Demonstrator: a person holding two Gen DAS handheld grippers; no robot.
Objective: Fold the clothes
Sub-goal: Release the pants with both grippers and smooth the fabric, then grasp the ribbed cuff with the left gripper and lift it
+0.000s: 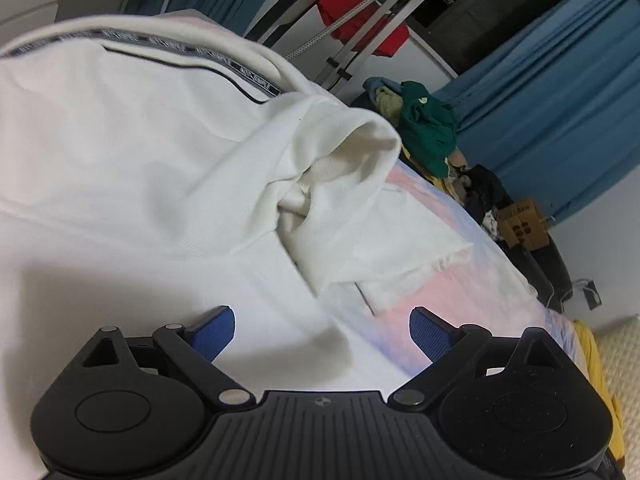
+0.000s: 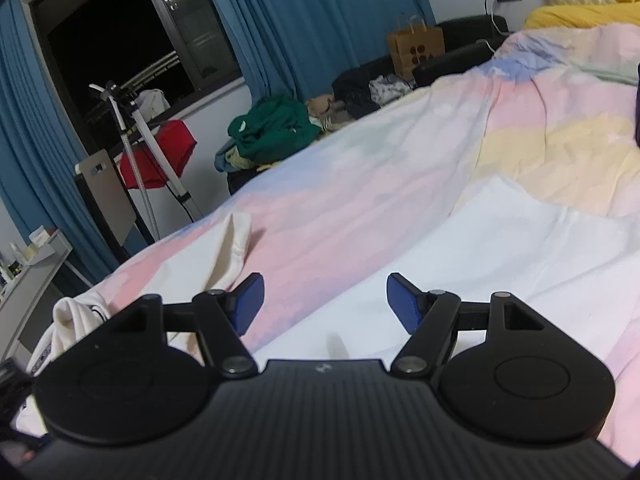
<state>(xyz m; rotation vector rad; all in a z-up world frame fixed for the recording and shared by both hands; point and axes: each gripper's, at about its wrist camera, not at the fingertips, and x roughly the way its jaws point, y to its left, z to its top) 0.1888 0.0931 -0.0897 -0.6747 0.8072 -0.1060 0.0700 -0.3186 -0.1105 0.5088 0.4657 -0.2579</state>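
With both our left gripper (image 1: 322, 330) and right gripper (image 2: 325, 300) spread and empty, the white garment (image 1: 140, 152) filling the frame's left lies rumpled, its bunched sleeve (image 1: 344, 168) at centre risking a crooked fold.

Your left gripper (image 1: 322, 332) hovers with its blue pads (image 1: 214, 334) spread wide, empty, over a white garment (image 1: 132, 168) spread on the pastel bedcover (image 1: 436, 280). The garment's sleeve (image 1: 352, 184) lies bunched and folded toward the right, its cuff opening raised. A dark printed band (image 1: 192, 54) runs along the garment's far edge. Beyond the bed lies a green cloth heap (image 1: 428, 124), before blue curtains (image 1: 560, 112).
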